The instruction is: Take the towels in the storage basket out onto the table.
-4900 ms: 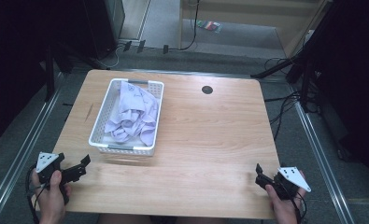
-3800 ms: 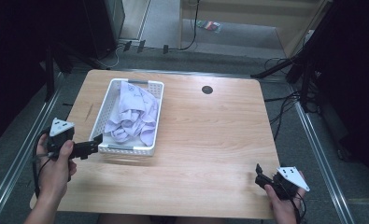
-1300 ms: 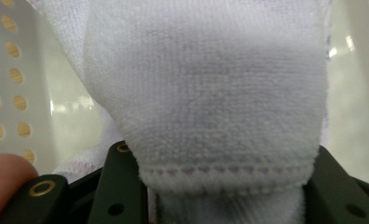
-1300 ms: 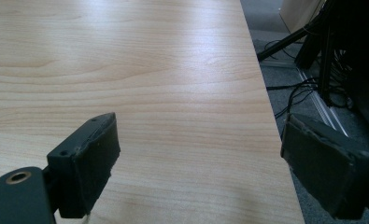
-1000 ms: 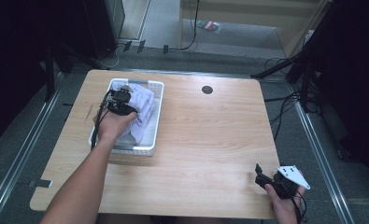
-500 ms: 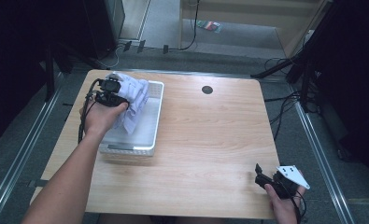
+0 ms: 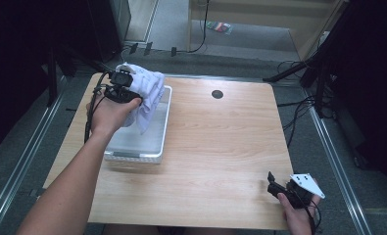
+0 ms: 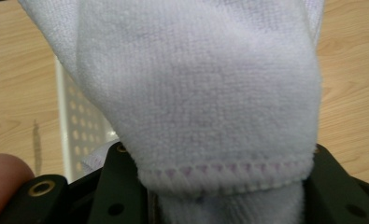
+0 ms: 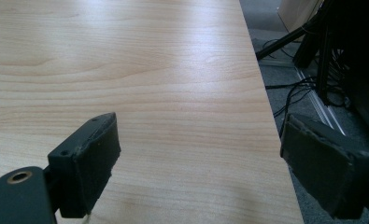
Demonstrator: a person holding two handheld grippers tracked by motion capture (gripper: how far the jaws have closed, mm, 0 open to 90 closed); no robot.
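Note:
A white towel [image 7: 145,93] hangs bunched over the far left corner of a white perforated basket [image 7: 137,155]. My left gripper [image 7: 121,89] is shut on the towel and holds it lifted above the basket. In the left gripper view the towel's [image 8: 196,93] terry cloth and stitched hem bulge out between the jaws, with the basket wall [image 8: 74,140] behind. My right gripper [image 7: 275,185] rests at the table's near right corner, and its jaws [image 9: 205,163] stand wide open over bare wood with nothing between them.
The wooden table [image 7: 220,147] has a round black cable hole [image 7: 217,94] at the far middle. The table's right edge [image 9: 271,121] drops to a floor with cables and stand legs [image 9: 308,60]. Metal rails run along both sides of the table.
My left gripper went from the table's near left corner into the basket, closed on the towel and lifted it up and toward the far left. The right gripper has stayed still.

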